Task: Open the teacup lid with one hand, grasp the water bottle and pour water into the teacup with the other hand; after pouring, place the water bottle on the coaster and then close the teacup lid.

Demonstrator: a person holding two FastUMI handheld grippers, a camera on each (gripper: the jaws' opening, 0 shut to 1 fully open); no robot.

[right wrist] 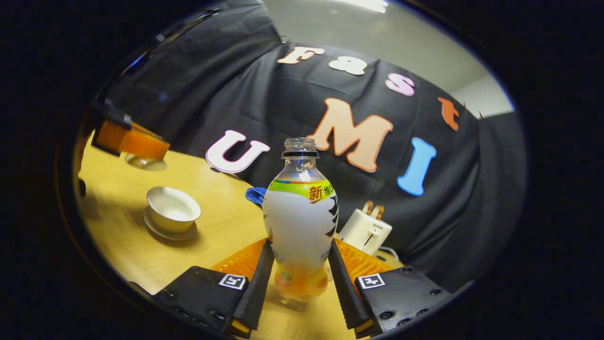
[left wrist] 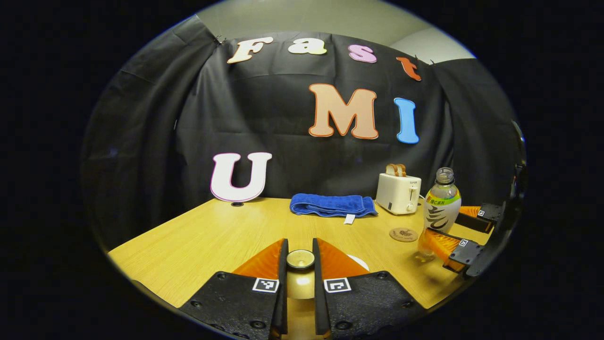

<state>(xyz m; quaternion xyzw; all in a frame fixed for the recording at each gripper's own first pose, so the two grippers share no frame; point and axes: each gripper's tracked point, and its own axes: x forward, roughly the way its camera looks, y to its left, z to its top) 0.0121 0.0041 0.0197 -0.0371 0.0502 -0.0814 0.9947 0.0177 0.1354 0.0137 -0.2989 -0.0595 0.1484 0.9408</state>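
My left gripper (left wrist: 300, 245) is shut on the knob of the teacup lid (left wrist: 300, 259). In the right gripper view the left gripper (right wrist: 134, 140) holds that lid (right wrist: 144, 162) in the air, up and to the left of the cup. The white teacup (right wrist: 173, 210) stands uncovered on its saucer (right wrist: 165, 232). My right gripper (right wrist: 301, 243) is shut on the lower body of the uncapped water bottle (right wrist: 301, 222), which is upright. In the left gripper view the bottle (left wrist: 441, 200) stands at the right with the right gripper (left wrist: 441, 223) around it, just right of the round coaster (left wrist: 403, 234).
A white toaster (left wrist: 398, 192) with bread in it and a folded blue towel (left wrist: 332, 205) sit at the back of the wooden table (left wrist: 212, 236). The black cloth wall closes off the back. A white rim (left wrist: 357, 261) peeks out beside my left gripper's finger.
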